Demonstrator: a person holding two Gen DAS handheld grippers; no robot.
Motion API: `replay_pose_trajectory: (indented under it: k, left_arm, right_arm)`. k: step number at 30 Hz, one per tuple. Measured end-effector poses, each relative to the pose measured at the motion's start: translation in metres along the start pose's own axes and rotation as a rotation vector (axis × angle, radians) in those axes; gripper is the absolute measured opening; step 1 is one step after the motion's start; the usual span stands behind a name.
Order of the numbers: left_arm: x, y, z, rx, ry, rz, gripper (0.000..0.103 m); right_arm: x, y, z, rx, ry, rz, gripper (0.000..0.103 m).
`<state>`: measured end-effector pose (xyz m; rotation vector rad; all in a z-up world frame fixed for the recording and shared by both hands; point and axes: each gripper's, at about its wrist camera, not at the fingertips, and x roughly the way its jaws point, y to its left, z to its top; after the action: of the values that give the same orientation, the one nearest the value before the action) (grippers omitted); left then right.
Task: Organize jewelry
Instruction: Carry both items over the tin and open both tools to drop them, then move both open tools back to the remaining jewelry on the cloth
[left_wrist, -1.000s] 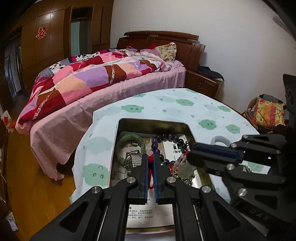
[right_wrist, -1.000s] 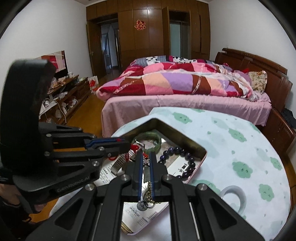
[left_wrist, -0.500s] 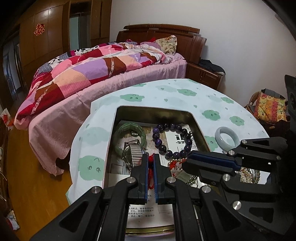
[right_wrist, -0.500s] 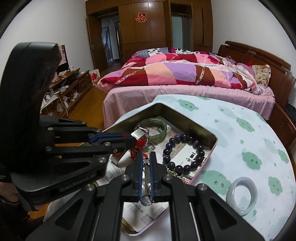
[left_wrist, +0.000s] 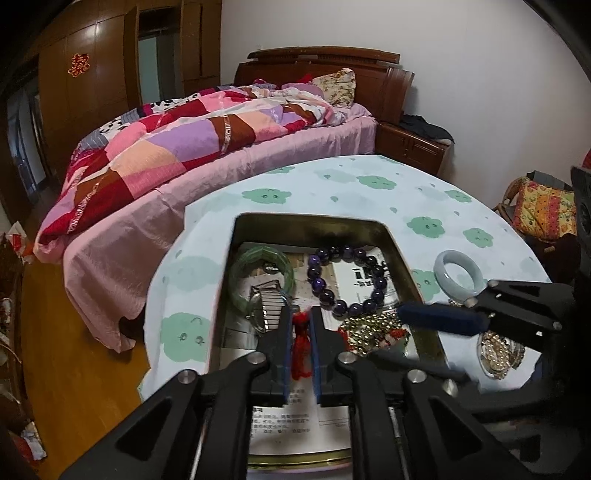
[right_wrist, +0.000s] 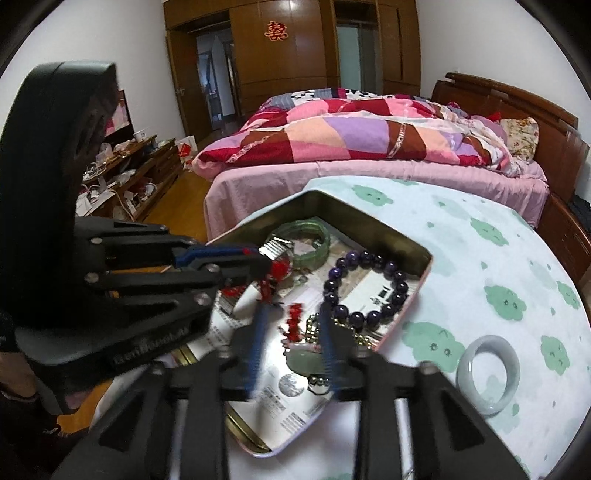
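Observation:
A metal tin on the round table holds a green bangle, a steel watch, a purple bead bracelet and a gold bead necklace with a green pendant. My left gripper is shut on the necklace's red cord over the tin. My right gripper is open over the tin, the pendant lying between its fingers; one of its fingers shows in the left wrist view. A pale jade bangle lies on the tablecloth.
More bead jewelry lies on the tablecloth at right. A bed with a patchwork quilt stands behind the table. A low cabinet with clutter is at left. A chair with a patterned cushion is at right.
My right gripper has opened and let go of the pendant end of the necklace, which now lies in the tin. The left gripper stays shut on the red cord.

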<state>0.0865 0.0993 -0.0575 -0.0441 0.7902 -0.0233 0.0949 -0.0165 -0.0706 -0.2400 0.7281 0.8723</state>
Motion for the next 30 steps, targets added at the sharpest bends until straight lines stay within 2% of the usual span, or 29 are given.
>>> replay_pose_trajectory:
  k: [1, 2, 3, 4, 7, 13, 20, 24, 30]
  left_arm:
    - [-0.002, 0.001, 0.0, -0.003, -0.006, 0.002, 0.036]
    - [-0.004, 0.002, 0.001, -0.008, -0.017, 0.006, 0.046]
    - [-0.007, 0.002, 0.001, -0.015, -0.036, 0.015, 0.062]
    - [-0.01, 0.003, 0.001, -0.021, -0.054, 0.021, 0.067]
    - [-0.01, 0.002, 0.002, -0.024, -0.054, 0.018, 0.067]
    - [-0.005, -0.004, 0.0, -0.008, -0.035, 0.072, 0.067]
    - [-0.012, -0.006, 0.0, -0.022, -0.049, 0.083, 0.067]
    - [-0.017, -0.021, -0.001, 0.009, -0.063, 0.088, 0.067]
    - [-0.021, -0.057, -0.007, 0.086, -0.067, 0.055, 0.067]
  right_arm:
    - [-0.002, -0.002, -0.001, 0.007, -0.005, -0.003, 0.051]
    - [-0.003, -0.003, -0.002, 0.009, -0.007, -0.009, 0.051]
    - [-0.003, -0.003, -0.003, 0.01, -0.007, -0.014, 0.051]
    - [-0.004, -0.005, -0.005, 0.017, -0.007, -0.015, 0.051]
    - [-0.005, -0.009, -0.008, 0.034, -0.005, -0.02, 0.053]
    - [-0.007, -0.014, -0.012, 0.048, -0.007, -0.035, 0.057]
    - [-0.016, -0.016, -0.015, 0.054, -0.027, -0.043, 0.064]
    - [-0.03, -0.024, -0.024, 0.064, -0.041, -0.064, 0.067]
    - [-0.06, -0.055, -0.051, 0.121, -0.04, -0.15, 0.072]
